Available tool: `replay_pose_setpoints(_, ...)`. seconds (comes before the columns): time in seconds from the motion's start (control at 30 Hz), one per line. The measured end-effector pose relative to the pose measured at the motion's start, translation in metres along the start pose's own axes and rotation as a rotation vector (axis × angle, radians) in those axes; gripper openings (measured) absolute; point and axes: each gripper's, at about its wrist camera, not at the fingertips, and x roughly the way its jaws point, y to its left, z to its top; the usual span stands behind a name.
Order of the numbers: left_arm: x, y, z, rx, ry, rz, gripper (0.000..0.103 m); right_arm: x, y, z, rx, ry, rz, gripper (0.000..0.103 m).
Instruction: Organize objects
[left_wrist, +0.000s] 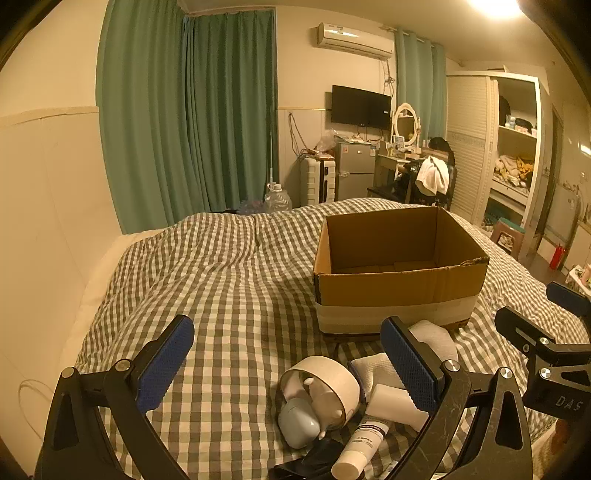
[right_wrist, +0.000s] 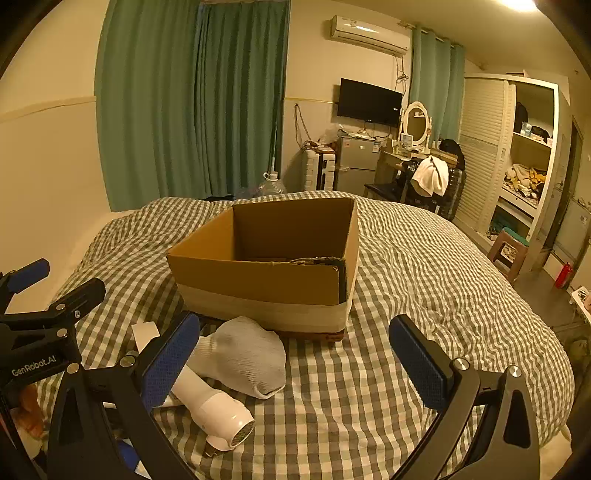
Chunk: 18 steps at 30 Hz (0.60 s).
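An open, empty cardboard box (left_wrist: 400, 282) stands on the checked bed; it also shows in the right wrist view (right_wrist: 266, 280). In front of it lies a pile: a tape roll (left_wrist: 325, 380), a small pale blue device (left_wrist: 297, 424), a white tube (left_wrist: 360, 448), a white sock (right_wrist: 243, 354) and a white hair dryer (right_wrist: 214, 406). My left gripper (left_wrist: 288, 369) is open above the pile, holding nothing. My right gripper (right_wrist: 295, 363) is open and empty, just right of the sock. Each gripper shows at the edge of the other's view.
The checked duvet (left_wrist: 229, 295) covers the bed. Behind it are green curtains (left_wrist: 184, 110), a water bottle (left_wrist: 277, 199), a small fridge (left_wrist: 352, 173), a dressing table, a chair with a towel (left_wrist: 432, 177) and an open wardrobe (left_wrist: 513, 155). A stool (right_wrist: 508, 251) stands at the right.
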Motion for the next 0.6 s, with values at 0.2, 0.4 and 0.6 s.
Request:
replay_pose_setpoints(0.2,-0.0021,-0.0016,-0.0003,0.007,-0.008,-0.016,0.103,-0.003,0.0013,0.0008,-0.004,-0.007,0.014,0.103)
replay_pose_setpoints(0.4,-0.0035,-0.0022,-0.0016,0.005,-0.015,-0.014,0.103,-0.0032,0.0026,0.0006,-0.007,-0.011,0.019,0.103)
replay_pose_setpoints(0.6,-0.003,-0.0026,-0.0025,0.006,-0.009,-0.004,0.103,-0.0025,0.0033,0.0002,-0.009,-0.011,0.019,0.103)
